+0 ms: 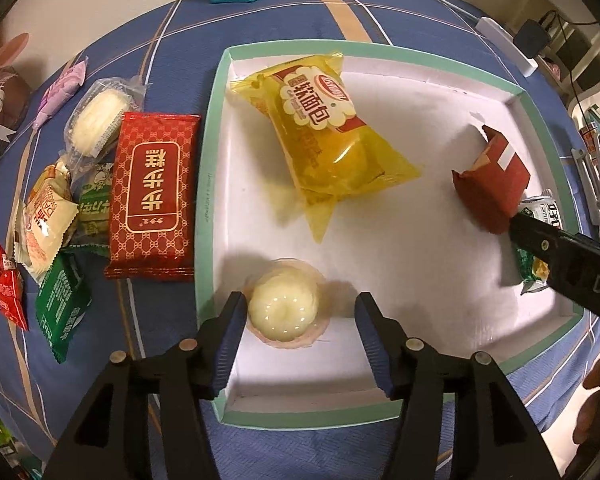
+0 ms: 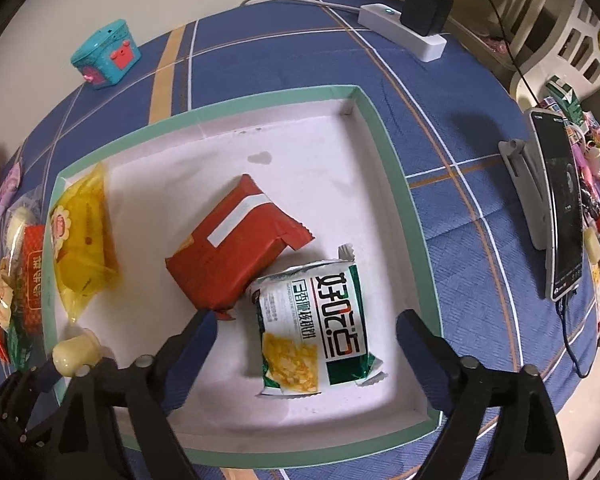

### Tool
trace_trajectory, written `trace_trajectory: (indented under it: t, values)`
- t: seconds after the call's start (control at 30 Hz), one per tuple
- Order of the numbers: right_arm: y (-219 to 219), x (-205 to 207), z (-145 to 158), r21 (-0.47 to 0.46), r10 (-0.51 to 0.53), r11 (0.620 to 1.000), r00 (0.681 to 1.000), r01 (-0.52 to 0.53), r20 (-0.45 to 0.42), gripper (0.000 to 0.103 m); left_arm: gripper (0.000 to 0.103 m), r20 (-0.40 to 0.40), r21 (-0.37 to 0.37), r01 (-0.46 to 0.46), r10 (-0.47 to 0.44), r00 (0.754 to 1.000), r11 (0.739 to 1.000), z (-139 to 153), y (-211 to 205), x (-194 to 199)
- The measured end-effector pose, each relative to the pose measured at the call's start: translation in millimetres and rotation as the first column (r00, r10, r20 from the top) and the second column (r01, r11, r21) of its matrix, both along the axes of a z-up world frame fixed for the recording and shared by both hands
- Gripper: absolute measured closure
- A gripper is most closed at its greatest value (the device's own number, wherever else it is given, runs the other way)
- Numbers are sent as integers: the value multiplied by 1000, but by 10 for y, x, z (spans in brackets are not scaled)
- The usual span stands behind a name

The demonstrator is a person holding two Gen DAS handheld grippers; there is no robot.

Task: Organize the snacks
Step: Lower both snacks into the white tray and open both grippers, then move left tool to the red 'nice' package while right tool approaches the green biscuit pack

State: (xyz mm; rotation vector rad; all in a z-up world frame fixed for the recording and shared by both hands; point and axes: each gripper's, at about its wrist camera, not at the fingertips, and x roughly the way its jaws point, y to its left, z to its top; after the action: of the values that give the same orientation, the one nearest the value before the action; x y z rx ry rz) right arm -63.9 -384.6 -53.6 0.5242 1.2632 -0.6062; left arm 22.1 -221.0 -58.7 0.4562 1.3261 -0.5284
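Both claws are open and hold nothing. Left claw (image 1: 300,312) hangs over the round pale cake (image 1: 283,307) at the near left corner of the white tray (image 1: 216,128). Right claw (image 2: 306,334) is over the green-white snack pack (image 2: 316,328) beside the red pack (image 2: 230,258). More snacks, among them a red cake packet (image 1: 152,196), lie on the desk (image 1: 260,16) left of the tray.
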Motion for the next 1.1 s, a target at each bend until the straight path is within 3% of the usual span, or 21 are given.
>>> trace_trajectory:
  t: [0.1,0.3,0.43,0.73,0.97,1.1]
  values:
    - [8,15,-3,5,6,1000,1000,-6,14,0,41,-4,-5,6,-6,1000,1000,10,-40,-18]
    - [31,25,30,-1,16,1000,999,-16,30,0,16,-63,-92,-9,3,998,996,32,-102,-87]
    - [108,9,97,-12,17,1000,999,-16,49,0,3,-46,-115,-13,7,999,993,116,-119,-112]
    - [109,-94,344,-56,14,998,996,-9,91,0,0,50,-101,-43,48,998,994,380,-30,20]
    - [169,-94,440,-63,32,998,993,-24,118,0,0,90,-138,-169,183,979,976,573,344,250]
    - [217,-49,441,-68,54,997,992,-46,116,0,0,124,-133,-272,288,950,953,617,719,426]
